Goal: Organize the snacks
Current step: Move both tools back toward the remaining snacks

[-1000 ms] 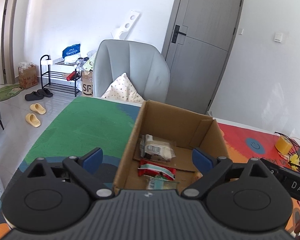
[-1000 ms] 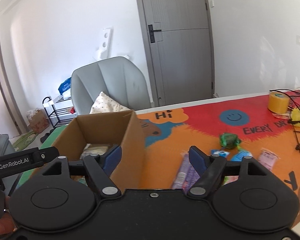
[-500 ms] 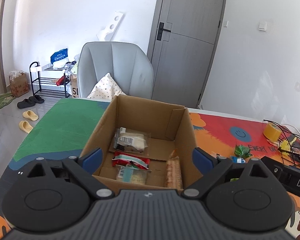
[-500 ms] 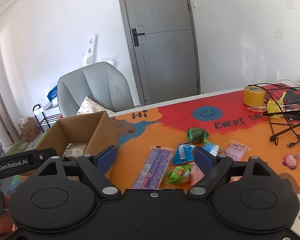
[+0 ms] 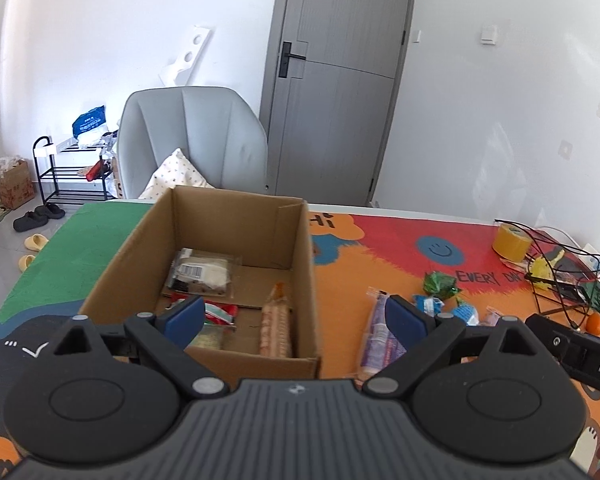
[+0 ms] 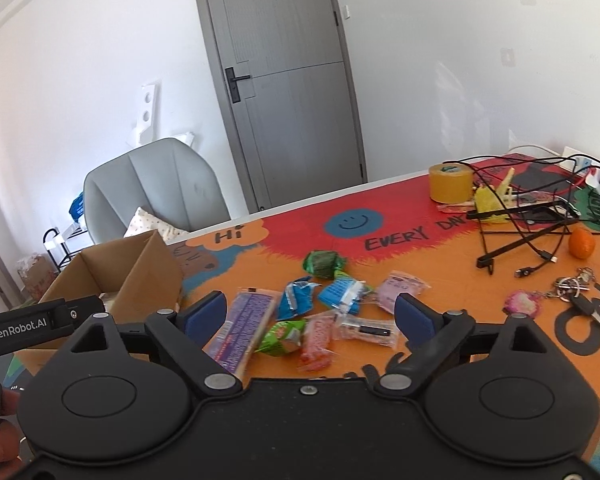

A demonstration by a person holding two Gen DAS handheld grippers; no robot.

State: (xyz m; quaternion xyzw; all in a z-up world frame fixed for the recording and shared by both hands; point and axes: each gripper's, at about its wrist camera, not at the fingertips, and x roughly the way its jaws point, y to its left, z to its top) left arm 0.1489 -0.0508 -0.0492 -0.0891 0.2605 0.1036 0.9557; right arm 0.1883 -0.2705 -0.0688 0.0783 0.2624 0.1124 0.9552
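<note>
My right hand-held gripper (image 6: pixel 306 314) hangs over the loose pile of snacks with its jaws opening and wide apart, nothing pressed between the blue pads. Below the gap lie a long purple snack bar (image 6: pixel 242 326), a green packet (image 6: pixel 284 336), a red-speckled packet (image 6: pixel 316 338) and a clear packet with a dark label (image 6: pixel 366 330). Just beyond them are two blue packets (image 6: pixel 298 302), a pink packet (image 6: pixel 400 292) and a dark green wrapped snack (image 6: pixel 322 263), all on the orange part of the desk (image 6: pixel 440 280) mat. My left hand-held gripper (image 5: pixel 294 316) is also spread and holds nothing; its left pad sits over the cardboard box (image 5: pixel 140 248), its right pad over the purple bar beside the box. The box stands open toward the left side of the desk, near the far edge. It contains a clear packet with a barcode label (image 5: pixel 202 274), a red packet (image 5: pixel 220 312) and a long tan biscuit pack (image 5: pixel 276 326) leaning against its right wall. Toward the far right corner I see a roll of yellow tape (image 6: pixel 450 182), a black wire stand (image 6: pixel 520 224) with cables, an orange fruit (image 6: pixel 582 242) and a bunch of keys (image 6: pixel 576 292). Behind the desk's far edge stands a grey chair (image 5: pixel 192 140) with a patterned cushion (image 5: pixel 178 174).
</note>
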